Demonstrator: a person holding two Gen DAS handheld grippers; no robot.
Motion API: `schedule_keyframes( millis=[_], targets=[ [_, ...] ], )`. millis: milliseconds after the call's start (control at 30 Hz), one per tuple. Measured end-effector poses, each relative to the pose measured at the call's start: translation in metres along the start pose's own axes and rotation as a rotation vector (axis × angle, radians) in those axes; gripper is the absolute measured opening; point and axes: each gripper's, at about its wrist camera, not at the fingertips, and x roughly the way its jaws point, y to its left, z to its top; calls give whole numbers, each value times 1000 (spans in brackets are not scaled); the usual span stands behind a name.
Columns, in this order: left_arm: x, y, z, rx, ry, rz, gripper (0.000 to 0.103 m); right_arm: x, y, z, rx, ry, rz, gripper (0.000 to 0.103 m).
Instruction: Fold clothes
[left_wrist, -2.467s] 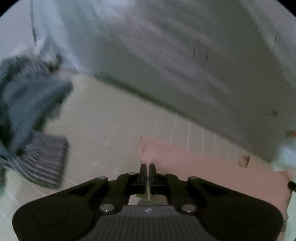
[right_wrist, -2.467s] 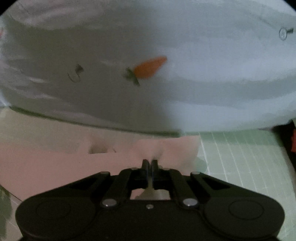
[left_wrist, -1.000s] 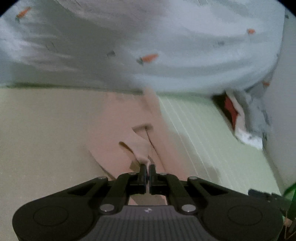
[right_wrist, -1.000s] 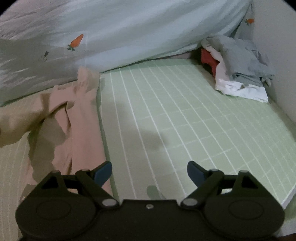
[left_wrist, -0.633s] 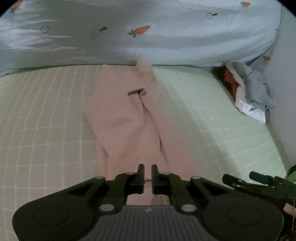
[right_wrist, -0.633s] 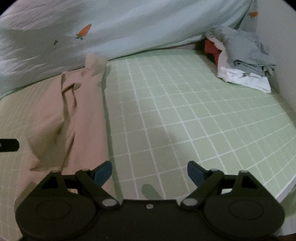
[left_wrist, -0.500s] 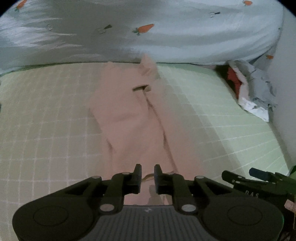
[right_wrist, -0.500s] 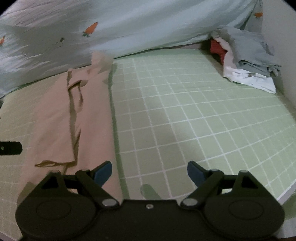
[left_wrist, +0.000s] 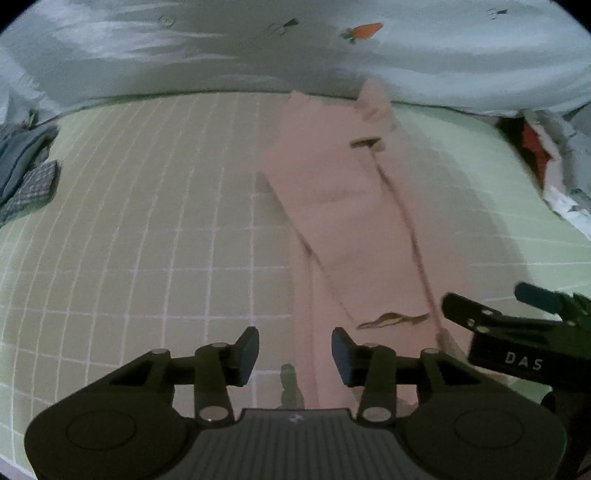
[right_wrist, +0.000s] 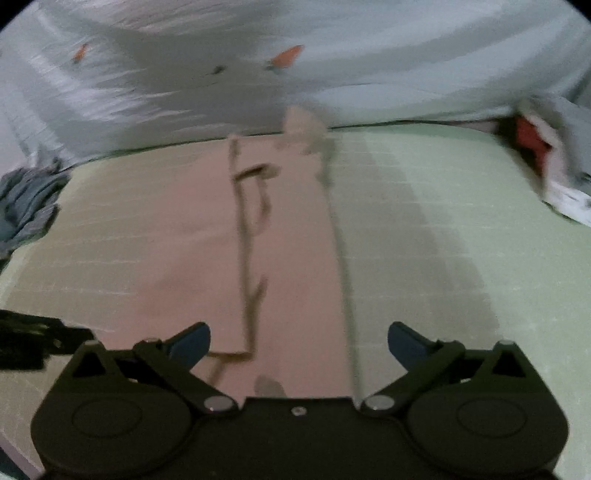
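Observation:
A long pink garment (left_wrist: 354, 221) lies flat in a narrow strip on the green grid-patterned bed (left_wrist: 147, 221), running away from me towards the quilt. My left gripper (left_wrist: 294, 350) is open and empty over its near end. My right gripper (right_wrist: 299, 341) is open and empty, with the garment (right_wrist: 291, 258) between its jaws; its body shows at the right in the left wrist view (left_wrist: 517, 347).
A pale blue quilt with carrot prints (left_wrist: 332, 55) is piled along the far side. A heap of grey, white and red clothes (left_wrist: 554, 158) lies at the far right. Grey-blue and checked clothes (left_wrist: 26, 170) lie at the left edge.
My left gripper has opened and let go of the pink garment, which now lies flat. My right gripper has swung left over the garment and stayed open.

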Motion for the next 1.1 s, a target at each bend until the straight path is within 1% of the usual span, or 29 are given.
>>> schedule_keyframes(
  millis=[67,100,133,167,200,233,300,400,433,467,500,533,567,600,767,833,1033,1100],
  targets=[
    [1,3,-3,-10,10,9,45,8,11,4,-25,15,33,101],
    [0,4,-5,-16,12,11,45,13,16,5,-40,25,56,91],
    [-1,6,-7,-23,14,11,45,16,20,6,-46,35,74,78],
    [-2,8,-9,-29,16,11,45,20,24,6,-51,44,91,70],
    [-3,10,-12,-35,20,12,45,23,27,7,-56,53,108,59],
    [-5,12,-14,-37,26,12,45,27,30,8,-60,62,107,55],
    [-5,15,-18,-44,33,19,45,33,33,8,-66,71,101,56],
    [-4,20,-21,-58,39,24,45,42,35,8,-65,90,93,59],
    [-4,21,-21,-61,40,25,45,45,34,8,-62,96,96,58],
    [-5,22,-21,-63,40,27,45,46,33,8,-57,100,106,55],
    [-5,23,-22,-64,41,28,45,47,32,8,-51,103,116,40],
    [-6,24,-22,-65,42,29,45,47,31,8,-43,102,129,21],
    [-6,25,-21,-64,43,30,45,44,30,7,-39,91,137,14],
    [-6,25,-21,-65,44,31,45,41,29,6,-35,80,145,2],
    [-2,23,-17,-63,42,10,45,16,23,6,-38,15,148,2],
    [-1,22,-15,-54,41,-2,45,4,19,6,-20,0,153,2],
    [4,12,-13,-17,51,-29,45,-24,3,-4,26,-20,129,2],
    [6,8,-14,-10,60,-37,45,-28,-7,-9,44,-5,112,2]
  ],
)
